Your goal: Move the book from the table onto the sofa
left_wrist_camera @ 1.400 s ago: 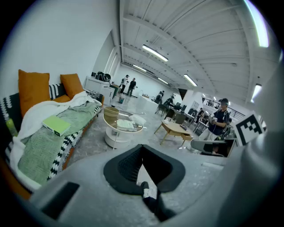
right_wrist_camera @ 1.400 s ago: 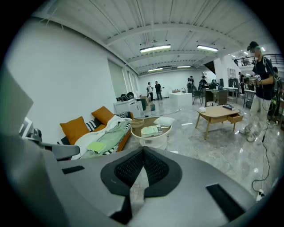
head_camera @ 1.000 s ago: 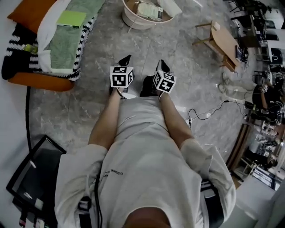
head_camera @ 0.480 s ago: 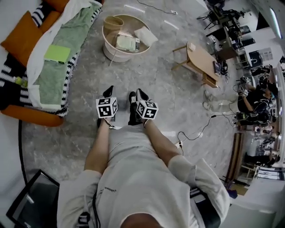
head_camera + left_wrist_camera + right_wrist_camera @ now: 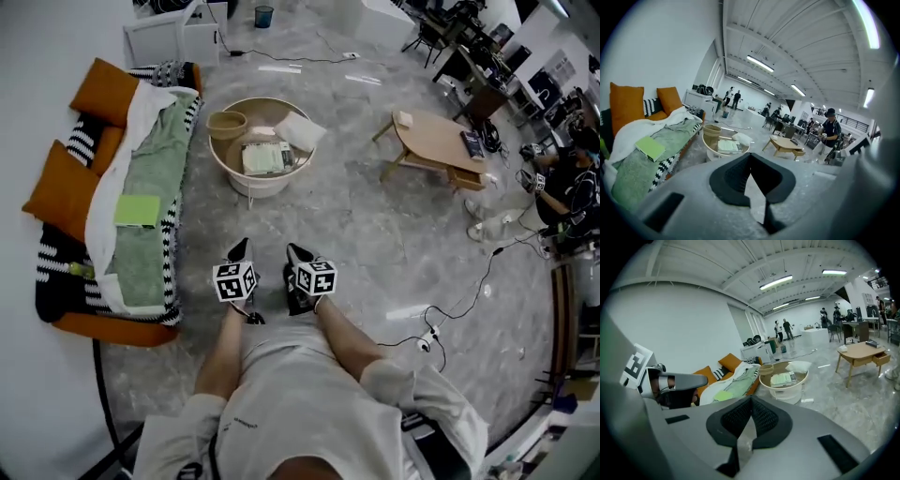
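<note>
- Your left gripper has its jaws pressed together, with nothing between them. Its own view shows just bare floor past the tips.
- Same deal with your right gripper: the pads meet and it's carrying nothing.
- You've got both of them out in front of your waist, side by side and close together, angled down a bit toward the grey floor. Neither one touches anything.
- The green book is lying flat on the sofa, right on the green blanket spread over the seat. It's off to your left and well apart from both grippers.
- The orange cushions are propped along the sofa's back, behind the blanket.
- The round white table is straight ahead of you, just beside the far end of the sofa.
- There's a pale book lying flat on that table, roughly in the middle. A beige bowl sits to its left and a white pillow to its right.
- So one book is on the sofa and one is on the round table, and you're not holding either.
- Further right there's a low wooden table, with a small dark thing at its right end that's too small to make out.
- A cable trails across the floor to your right.
</note>
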Motion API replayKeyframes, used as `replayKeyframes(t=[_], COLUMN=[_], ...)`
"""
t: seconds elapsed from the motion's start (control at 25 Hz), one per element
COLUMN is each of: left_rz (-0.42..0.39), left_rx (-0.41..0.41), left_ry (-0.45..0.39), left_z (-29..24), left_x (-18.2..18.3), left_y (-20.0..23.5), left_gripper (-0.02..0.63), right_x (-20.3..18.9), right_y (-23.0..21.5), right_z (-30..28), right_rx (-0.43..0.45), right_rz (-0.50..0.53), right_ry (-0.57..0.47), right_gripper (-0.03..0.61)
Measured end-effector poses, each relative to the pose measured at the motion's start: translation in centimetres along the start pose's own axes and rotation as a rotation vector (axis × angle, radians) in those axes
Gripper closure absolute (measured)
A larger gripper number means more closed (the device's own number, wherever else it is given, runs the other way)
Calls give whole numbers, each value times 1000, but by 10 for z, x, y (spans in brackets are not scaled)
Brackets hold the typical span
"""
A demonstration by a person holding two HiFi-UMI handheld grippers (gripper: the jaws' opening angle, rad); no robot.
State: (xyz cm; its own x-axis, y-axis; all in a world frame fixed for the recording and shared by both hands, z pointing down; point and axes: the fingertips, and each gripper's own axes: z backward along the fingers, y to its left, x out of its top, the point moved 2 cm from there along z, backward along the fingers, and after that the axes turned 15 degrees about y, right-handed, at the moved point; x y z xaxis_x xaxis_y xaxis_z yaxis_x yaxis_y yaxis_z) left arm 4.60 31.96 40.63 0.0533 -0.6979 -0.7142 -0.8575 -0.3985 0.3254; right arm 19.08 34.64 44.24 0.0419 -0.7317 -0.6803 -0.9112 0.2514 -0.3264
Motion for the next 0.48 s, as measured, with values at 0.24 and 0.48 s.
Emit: replayKeyframes(t=[0.24, 0.48], left_rz=[-25, -140], left_rx=[-53, -49], left_ry=[59, 124], left_z=[-63, -105], left_x=[20, 49], left_y=[-25, -42], left_gripper=[604, 604], right_x=[27, 77], right_y=[-38, -84], right_z=[-28, -43], right_rx=[-11, 30], right_rz=[19, -147], right_ry=[49, -37], right_gripper=[572, 572])
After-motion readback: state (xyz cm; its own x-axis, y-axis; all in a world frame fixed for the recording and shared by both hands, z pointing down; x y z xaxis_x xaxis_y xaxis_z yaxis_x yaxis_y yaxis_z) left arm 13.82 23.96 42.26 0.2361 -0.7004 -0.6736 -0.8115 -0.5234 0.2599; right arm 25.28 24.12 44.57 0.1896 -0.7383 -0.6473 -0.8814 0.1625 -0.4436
